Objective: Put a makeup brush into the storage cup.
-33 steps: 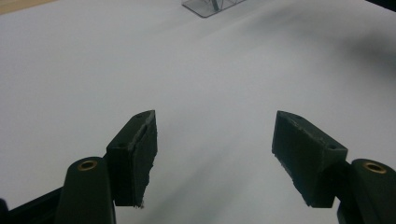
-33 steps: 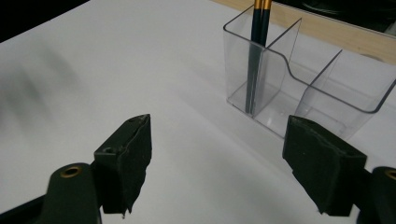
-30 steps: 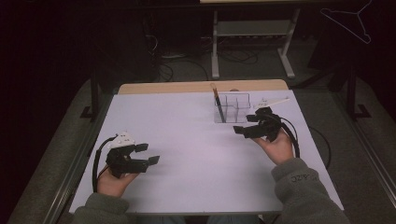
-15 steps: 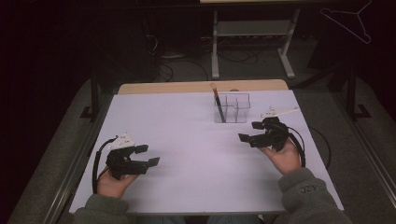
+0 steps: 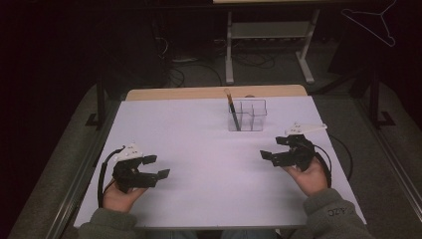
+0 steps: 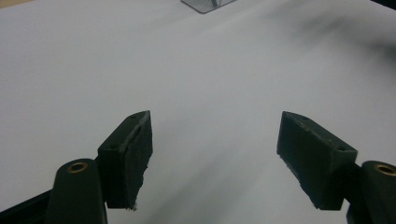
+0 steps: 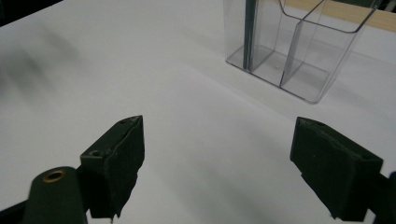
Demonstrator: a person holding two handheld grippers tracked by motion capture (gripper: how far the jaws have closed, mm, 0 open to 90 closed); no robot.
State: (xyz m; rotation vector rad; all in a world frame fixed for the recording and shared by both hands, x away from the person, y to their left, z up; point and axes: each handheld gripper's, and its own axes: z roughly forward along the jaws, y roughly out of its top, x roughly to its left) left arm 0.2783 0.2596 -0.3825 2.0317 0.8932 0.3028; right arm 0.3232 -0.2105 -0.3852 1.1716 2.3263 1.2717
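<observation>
1. Plainly, both sets of jaws stand spread with nothing between them: the left gripper (image 5: 149, 167) rests low over the white surface (image 5: 199, 149), and the right gripper (image 5: 278, 149) sits just short of the clear organizer (image 5: 247, 115). Both have just been opening, with no thing between the pads.

2. The dark pen (image 5: 233, 112) leans upright in the organizer's compartment farthest from the right jaws, ahead of them and to their left in the right gripper view (image 7: 250, 28). It is well apart from the left jaws, which see only the organizer's base (image 6: 203, 3) far ahead.

3. Likely risk: a reach from the right jaws across the near compartments could knock the light plastic walls and slide or tip the organizer, since nothing braces it.

4. The pen's lean may be a problem too; jaws closing off-centre could push it against the divider instead of gripping it.

5. The trailing cable (image 5: 343, 149) beside the right hand (image 5: 311, 177) could drag on the surface edge and pull the aim off.
</observation>
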